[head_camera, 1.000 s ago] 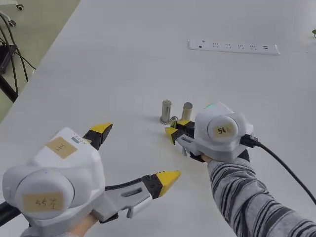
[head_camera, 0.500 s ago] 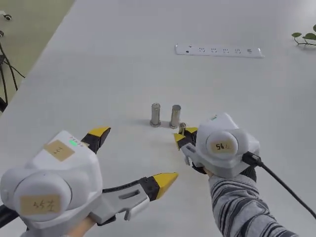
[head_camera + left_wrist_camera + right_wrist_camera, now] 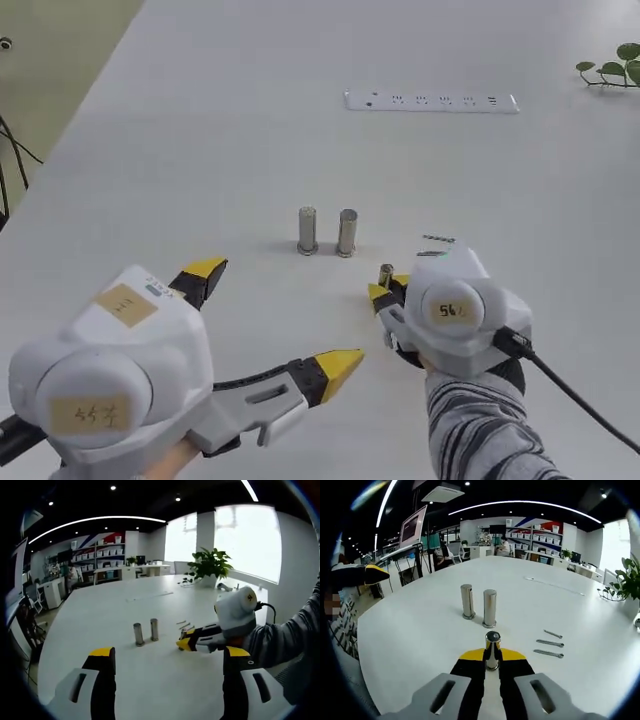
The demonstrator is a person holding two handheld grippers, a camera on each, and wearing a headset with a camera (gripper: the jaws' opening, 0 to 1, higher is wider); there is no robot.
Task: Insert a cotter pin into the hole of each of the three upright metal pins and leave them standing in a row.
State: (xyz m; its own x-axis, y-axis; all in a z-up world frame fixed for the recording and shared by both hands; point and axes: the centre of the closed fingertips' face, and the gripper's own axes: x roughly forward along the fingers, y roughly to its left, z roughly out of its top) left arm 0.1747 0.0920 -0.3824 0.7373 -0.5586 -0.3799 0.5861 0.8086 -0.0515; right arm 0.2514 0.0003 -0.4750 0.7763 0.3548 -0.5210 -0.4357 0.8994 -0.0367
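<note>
The right gripper (image 3: pixel 492 658) is clenched on the 3rd metal pin (image 3: pixel 492 641), gripping low on the shaft so it stands upright w/ its top end clear. Whether its base touches the table (image 3: pixel 410 630) can't be told. The low grip prob. serves to steady it while leaving the top free for a cotter pin. The other 2 pins (image 3: pixel 467 601) (image 3: pixel 489 608) stand side by side at approx 12 o'clock of the held one, near but apart, so the row lacks its 3rd member. 3 cotter pins (image 3: pixel 550 643) lie flat on the table at 3 o'clock of the held pin, none picked up yet. Any holes are too small to make out. In the head view the left gripper (image 3: pixel 272 316) hangs released, jaws wide apart w/ nothing between them, at approx 7 o'clock of the standing pair, prob. kept free to fetch a cotter pin. A power strip (image 3: pixel 430 101) lies well off at 12 o'clock.
</note>
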